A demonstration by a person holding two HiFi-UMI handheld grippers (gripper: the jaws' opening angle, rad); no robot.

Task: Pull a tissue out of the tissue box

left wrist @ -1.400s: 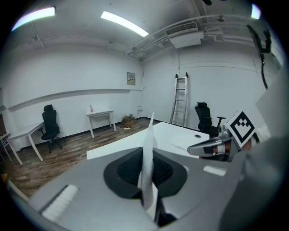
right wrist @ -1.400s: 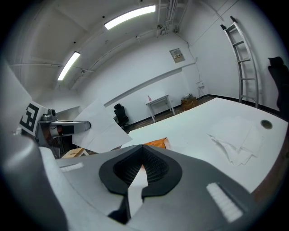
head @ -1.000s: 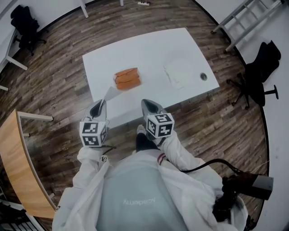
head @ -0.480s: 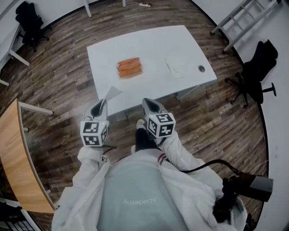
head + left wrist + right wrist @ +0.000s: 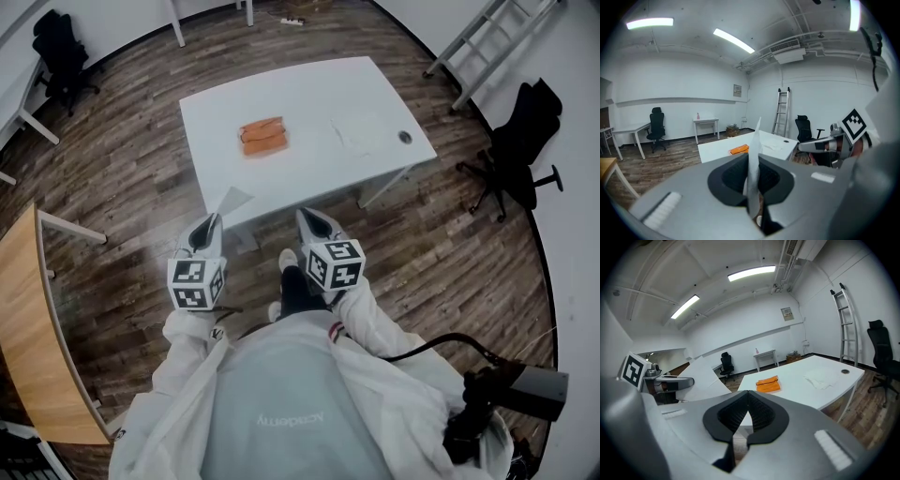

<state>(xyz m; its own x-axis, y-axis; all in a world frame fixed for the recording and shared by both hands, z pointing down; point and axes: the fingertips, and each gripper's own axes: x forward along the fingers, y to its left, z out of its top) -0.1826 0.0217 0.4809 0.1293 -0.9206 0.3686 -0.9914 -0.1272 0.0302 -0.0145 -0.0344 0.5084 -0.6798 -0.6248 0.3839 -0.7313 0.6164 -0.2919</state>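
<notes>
The orange tissue box (image 5: 262, 136) lies flat on the white table (image 5: 309, 89), well ahead of both grippers. My left gripper (image 5: 214, 218) is shut on a white tissue (image 5: 233, 199) that sticks up and forward from its tips. In the left gripper view the tissue (image 5: 755, 136) stands edge-on between the pads, with the box (image 5: 739, 150) far behind it. My right gripper (image 5: 305, 215) is beside it, shut and empty; its pads (image 5: 759, 411) meet at the top. The right gripper view shows the box (image 5: 768, 384) and the left gripper's tissue (image 5: 701, 376).
A pile of loose white tissues (image 5: 361, 131) lies right of the box, near a round cable hole (image 5: 405, 137). A wooden desk (image 5: 37, 328) is at the left. Black chairs (image 5: 520, 141) and a ladder (image 5: 469, 42) stand at the right.
Both grippers have drawn back from the table, which now sits farther away in the head view. The left gripper still holds the tissue.
</notes>
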